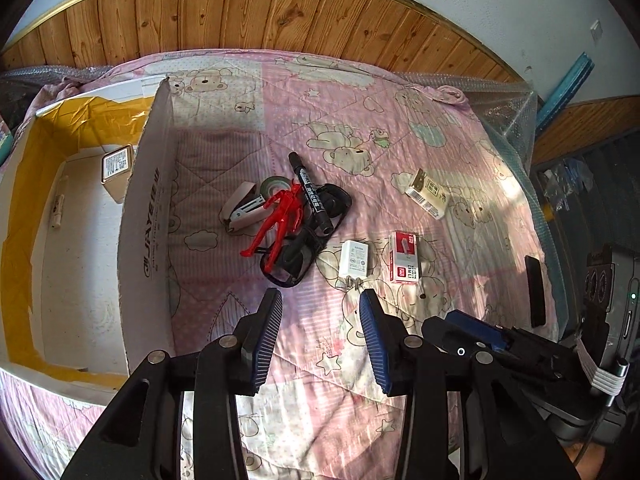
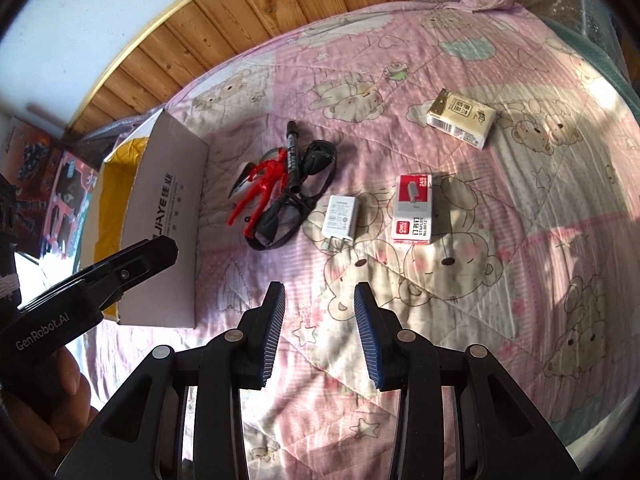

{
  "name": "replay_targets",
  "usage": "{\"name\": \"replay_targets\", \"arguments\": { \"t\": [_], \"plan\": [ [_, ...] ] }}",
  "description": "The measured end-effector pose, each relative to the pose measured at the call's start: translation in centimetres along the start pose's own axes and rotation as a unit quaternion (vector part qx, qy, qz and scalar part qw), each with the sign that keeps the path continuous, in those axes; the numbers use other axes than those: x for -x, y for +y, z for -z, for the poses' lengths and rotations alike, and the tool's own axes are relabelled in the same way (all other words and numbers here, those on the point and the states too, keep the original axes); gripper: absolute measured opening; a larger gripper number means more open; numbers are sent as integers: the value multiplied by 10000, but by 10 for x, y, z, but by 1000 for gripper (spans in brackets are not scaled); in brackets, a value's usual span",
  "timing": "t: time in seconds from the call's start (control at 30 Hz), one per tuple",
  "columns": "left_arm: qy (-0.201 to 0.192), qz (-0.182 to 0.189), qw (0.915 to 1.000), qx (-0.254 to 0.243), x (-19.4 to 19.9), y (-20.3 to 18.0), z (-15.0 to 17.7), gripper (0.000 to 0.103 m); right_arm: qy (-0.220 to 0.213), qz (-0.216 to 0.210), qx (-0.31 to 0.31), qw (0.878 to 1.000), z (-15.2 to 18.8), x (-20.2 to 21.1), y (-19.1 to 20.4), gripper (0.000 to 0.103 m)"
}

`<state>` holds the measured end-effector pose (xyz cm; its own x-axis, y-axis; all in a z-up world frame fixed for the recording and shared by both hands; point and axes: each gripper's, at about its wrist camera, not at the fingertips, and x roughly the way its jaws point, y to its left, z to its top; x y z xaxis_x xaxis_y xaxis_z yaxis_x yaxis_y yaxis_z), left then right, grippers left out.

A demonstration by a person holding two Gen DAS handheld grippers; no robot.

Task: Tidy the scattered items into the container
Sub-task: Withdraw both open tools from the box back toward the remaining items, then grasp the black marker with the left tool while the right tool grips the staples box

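Note:
A white cardboard box (image 1: 144, 216) (image 2: 160, 216) lined with yellow tape stands at the left on the pink quilt. It holds a small labelled tin (image 1: 116, 165) and a pale tube (image 1: 58, 210). Beside it lie a red figure (image 1: 280, 216) (image 2: 262, 184), a black marker (image 1: 310, 190) (image 2: 292, 156), black glasses (image 1: 298, 256) (image 2: 280, 220), a stapler (image 1: 242, 210) and a tape roll (image 1: 274, 185). A white charger (image 1: 354, 260) (image 2: 339, 218), a red staples box (image 1: 405, 257) (image 2: 414, 208) and a tissue pack (image 1: 428, 194) (image 2: 460, 122) lie to the right. My left gripper (image 1: 320, 304) and my right gripper (image 2: 320, 294) hover open and empty, short of the charger.
A black flat object (image 1: 536, 292) lies at the quilt's right edge. A wooden headboard (image 1: 280, 12) runs along the back. Bubble wrap (image 1: 508, 116) covers the far right corner. The left gripper's body (image 2: 100, 276) and a hand (image 2: 60, 392) show beside the box in the right wrist view.

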<state>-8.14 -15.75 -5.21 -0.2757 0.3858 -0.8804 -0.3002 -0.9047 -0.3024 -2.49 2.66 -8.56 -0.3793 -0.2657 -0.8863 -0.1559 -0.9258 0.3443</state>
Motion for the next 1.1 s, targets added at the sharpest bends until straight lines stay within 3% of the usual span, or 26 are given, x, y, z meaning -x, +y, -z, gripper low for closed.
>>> {"name": "replay_targets", "arguments": {
  "t": [0.2, 0.4, 0.63, 1.1],
  "plan": [
    [148, 70, 9999, -51, -17, -12, -10, 42, 19, 36, -230, 9997, -3, -4, -20, 38],
    [203, 213, 9995, 101, -34, -17, -25, 49, 2, 59, -553, 9985, -7, -7, -44, 38],
    [321, 147, 9993, 122, -60, -23, -43, 49, -28, 3, -852, 9964, -18, -13, -67, 38],
    [490, 12, 9984, 290, -126, -12, -93, 49, 160, 142, -776, 9968, -52, -58, -79, 40]
  ]
}}
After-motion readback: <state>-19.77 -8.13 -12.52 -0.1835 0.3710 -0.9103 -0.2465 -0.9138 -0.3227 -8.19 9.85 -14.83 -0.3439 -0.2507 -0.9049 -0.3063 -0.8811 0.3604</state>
